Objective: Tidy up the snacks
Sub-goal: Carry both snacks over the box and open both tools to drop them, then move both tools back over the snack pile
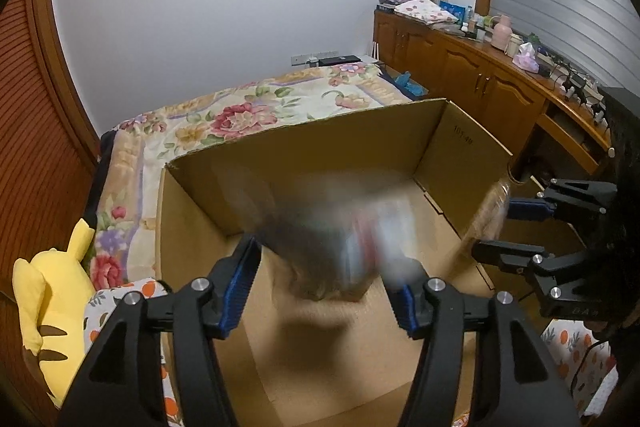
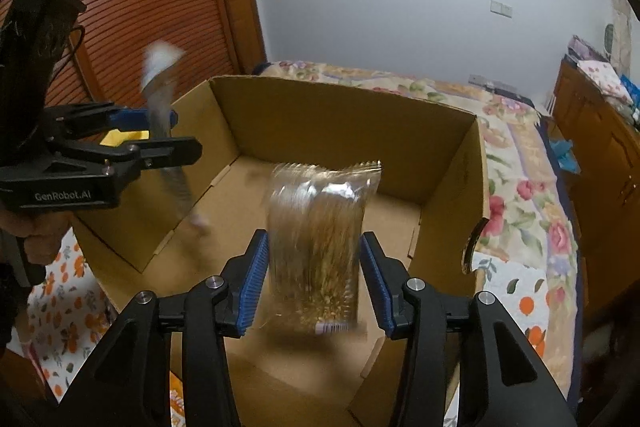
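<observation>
Both grippers are parked over the open cardboard box (image 1: 320,147), which sits on a cloth with an orange-fruit print (image 2: 68,287) right next to the bed with the floral quilt (image 1: 240,115).

The right gripper (image 2: 313,235) has a clear bag (image 2: 316,227) of something golden-brown, barcode end down, standing upright between its blue-padded fingers (image 2: 256,267). There's a sliver of gap on both sides, so the fingers look released rather than squeezing. The bag is streaked with vertical blur and hangs above the box floor on the right-hand side, casting a shadow on the cardboard below.

The left gripper (image 1: 322,263) is a similar story, just messier. There's a snack packet (image 1: 340,247) between its fingers (image 1: 240,283), but it's so smeared I can only make out grey, white and a bit of red. The gripper itself is sharp while the packet is a blur, so it reads as let go, not clenched. From the right wrist view, that packet (image 2: 164,99) runs as a long streak past the left gripper's fingertips and down inside the box's left wall.

Otherwise the box floor looks bare. A yellow Pikachu plush (image 1: 52,291) lies on the bed's edge left of the box, and a wooden cabinet (image 1: 460,67) with clutter on top runs along the far right.
</observation>
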Demonstrator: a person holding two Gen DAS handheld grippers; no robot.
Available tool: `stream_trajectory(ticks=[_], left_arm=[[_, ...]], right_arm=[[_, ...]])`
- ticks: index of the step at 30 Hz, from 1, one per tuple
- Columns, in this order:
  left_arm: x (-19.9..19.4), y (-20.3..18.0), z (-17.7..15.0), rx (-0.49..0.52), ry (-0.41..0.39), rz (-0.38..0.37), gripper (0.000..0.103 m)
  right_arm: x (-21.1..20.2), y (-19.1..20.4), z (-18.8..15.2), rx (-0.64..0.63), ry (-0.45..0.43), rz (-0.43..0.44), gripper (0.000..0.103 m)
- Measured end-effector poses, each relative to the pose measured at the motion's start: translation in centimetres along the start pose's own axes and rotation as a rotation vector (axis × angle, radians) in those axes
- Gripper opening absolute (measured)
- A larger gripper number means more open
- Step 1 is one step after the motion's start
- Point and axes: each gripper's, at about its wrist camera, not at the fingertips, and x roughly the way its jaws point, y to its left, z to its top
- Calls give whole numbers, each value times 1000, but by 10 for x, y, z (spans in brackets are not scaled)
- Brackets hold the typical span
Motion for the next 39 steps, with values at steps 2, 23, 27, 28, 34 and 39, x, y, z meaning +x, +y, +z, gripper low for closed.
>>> stream_trajectory(ticks=[2,23,27,28,34,39], left_arm=[[-2,1,-2,1,-2,3,61],[-87,7,-29,-9,-145,-28,71],[-101,4,-45,-6,-154,-36,72],[-105,4,-50,-6,-156,-38,72],[-118,4,-83,-8,-151,-50,72],[-120,1,-118,-6,-126,-58,72]], right_arm=[[1,3,0,-7,5,-16,49],[-70,45,-24,23,-76,-48,62],[-88,60,-36,28,-91,-41,62],[-92,64,-40,26,-94,-40,62],[-100,85,-67,31,-94,-28,62],[-100,98,-96,31,-78,-26,62]])
